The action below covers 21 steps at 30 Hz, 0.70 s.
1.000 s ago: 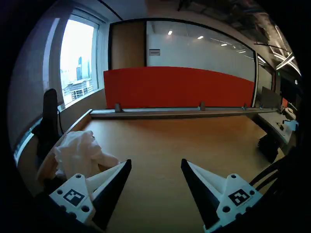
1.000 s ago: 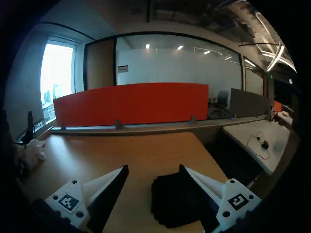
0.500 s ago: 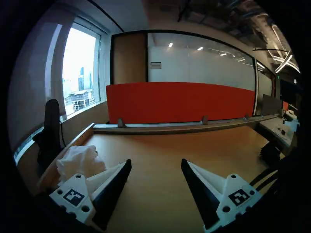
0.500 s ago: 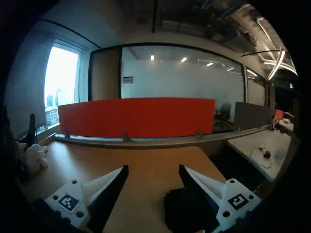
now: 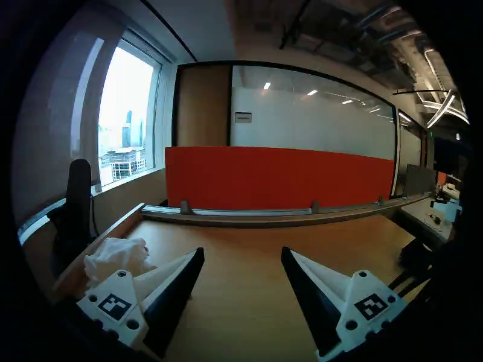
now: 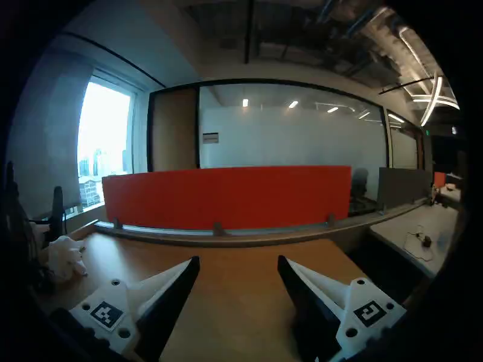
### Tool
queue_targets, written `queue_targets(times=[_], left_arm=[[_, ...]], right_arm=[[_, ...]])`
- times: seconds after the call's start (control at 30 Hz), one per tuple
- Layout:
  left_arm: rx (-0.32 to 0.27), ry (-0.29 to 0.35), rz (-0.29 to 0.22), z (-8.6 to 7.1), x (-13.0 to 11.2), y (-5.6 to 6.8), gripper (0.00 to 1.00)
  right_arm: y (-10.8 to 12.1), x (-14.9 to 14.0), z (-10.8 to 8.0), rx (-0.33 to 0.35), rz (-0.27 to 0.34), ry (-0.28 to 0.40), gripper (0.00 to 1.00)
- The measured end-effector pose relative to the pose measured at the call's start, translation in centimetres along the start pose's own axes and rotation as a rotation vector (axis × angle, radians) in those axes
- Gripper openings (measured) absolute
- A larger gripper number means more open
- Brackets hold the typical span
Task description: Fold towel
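Observation:
A crumpled white towel [image 5: 115, 256] lies at the left edge of the wooden desk [image 5: 253, 253], just beyond the left finger of my left gripper [image 5: 241, 265]. That gripper is open, with nothing between its fingers. In the right gripper view the same white towel [image 6: 65, 258] sits far off at the left of the desk [image 6: 241, 265]. My right gripper [image 6: 238, 271] is open too and holds nothing. Both grippers hover above the desk, tilted up toward the room.
A red divider panel [image 5: 278, 178] runs along the desk's far edge, with a rail below it. A black chair back [image 5: 77, 193] stands left by the window. A dark object [image 5: 416, 253] lies at the desk's right edge. A neighbouring white desk [image 6: 416, 232] stands to the right.
Both grippers have tilted upward, so the desk and towel sink lower in view. The dark folded cloth by the right gripper's fingers has dropped out of that view.

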<state>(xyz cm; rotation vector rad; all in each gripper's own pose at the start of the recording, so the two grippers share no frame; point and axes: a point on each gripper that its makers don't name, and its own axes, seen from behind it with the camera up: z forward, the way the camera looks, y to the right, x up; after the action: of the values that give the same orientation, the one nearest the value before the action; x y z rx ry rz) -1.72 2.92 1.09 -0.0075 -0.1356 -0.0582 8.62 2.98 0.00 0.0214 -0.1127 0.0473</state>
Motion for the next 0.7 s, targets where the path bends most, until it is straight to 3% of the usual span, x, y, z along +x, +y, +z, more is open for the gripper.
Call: queue_targets(times=[0.47,0.7], left_arm=[[0.011,0.058,0.012,-0.5,1.0,-0.2,0.95],[0.002,0.076,0.024,-0.7,1.3,0.2,0.95]], right_arm=[[-4.1,0.4,0.2,0.051,-0.001,0.016,1.00],[-4.4,1.3,0.0,0.051,0.025,0.036,1.00]])
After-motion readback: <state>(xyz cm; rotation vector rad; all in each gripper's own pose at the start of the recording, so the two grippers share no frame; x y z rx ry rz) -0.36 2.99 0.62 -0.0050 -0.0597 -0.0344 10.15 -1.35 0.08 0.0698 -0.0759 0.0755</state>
